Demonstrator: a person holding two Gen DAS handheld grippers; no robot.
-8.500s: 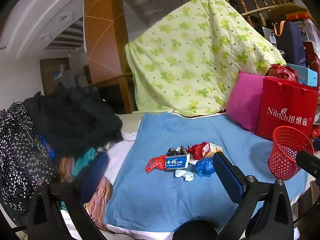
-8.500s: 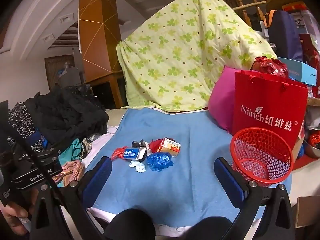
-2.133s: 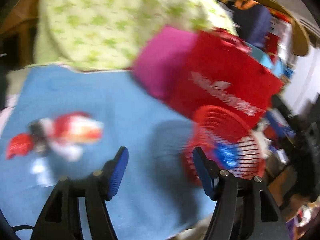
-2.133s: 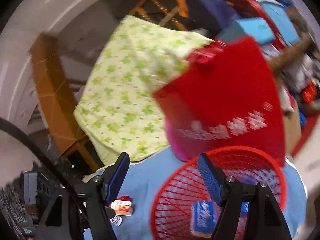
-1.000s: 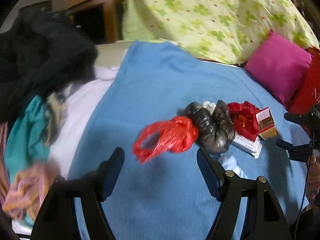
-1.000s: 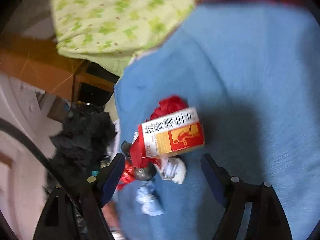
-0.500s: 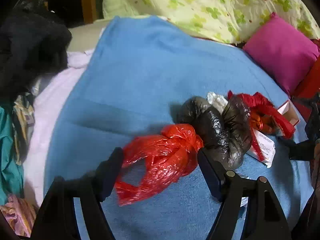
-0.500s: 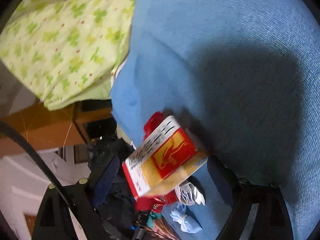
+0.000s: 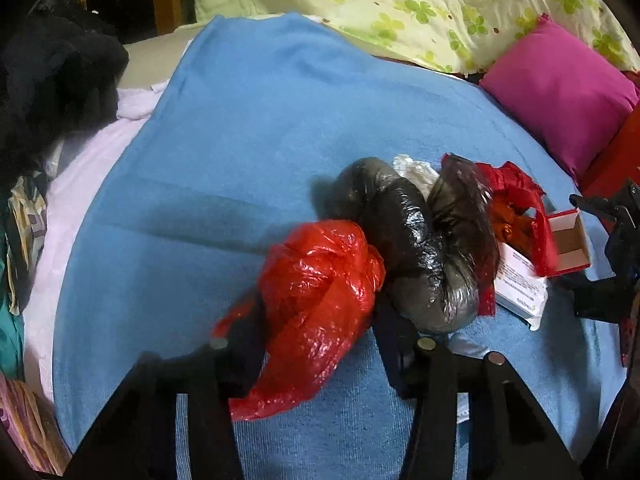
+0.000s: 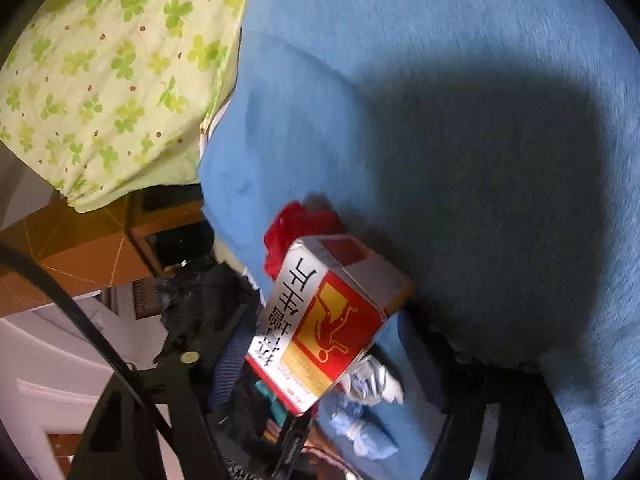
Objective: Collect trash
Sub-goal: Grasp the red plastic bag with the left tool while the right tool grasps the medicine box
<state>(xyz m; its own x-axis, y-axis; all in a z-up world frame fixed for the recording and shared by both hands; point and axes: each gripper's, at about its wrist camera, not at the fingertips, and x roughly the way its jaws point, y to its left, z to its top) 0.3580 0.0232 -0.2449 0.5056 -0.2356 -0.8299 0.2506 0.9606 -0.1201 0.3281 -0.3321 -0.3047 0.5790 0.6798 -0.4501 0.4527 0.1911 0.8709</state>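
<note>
We have both grippers down in the pile at once. Our left gripper (image 9: 316, 320) has just been closing, and the red bag (image 9: 316, 304) sits squeezed between its jaws, so we read that as a grip. It lies on the blue blanket (image 9: 248, 128), touching the black bag (image 9: 416, 248) beside it.

On the other side, our right gripper (image 10: 324, 340) has been closing too, with the box (image 10: 324, 320) between its jaws. The left jaw looks pressed against the box's printed face; the right jaw sits in deep shadow, so we cannot tell for sure whether it has made contact yet. We'd call it a grip forming, not proven.

Where does that leave the job? The basket is out of view in both cameras, so we cannot count what's in it now. What we can count is what's left on the blanket: the black bag, a second red bag (image 9: 516, 208) behind it, a small white wad (image 9: 414, 168), an open carton (image 9: 568, 240) with a white packet (image 9: 520, 292) under it, and the crumpled white tissues (image 10: 372, 380) and pale blue scrap (image 10: 360, 432) just beside the box. So we judge it midway at best: two pieces in hand or nearly so, neither lifted clear, and a good handful to go.
</note>
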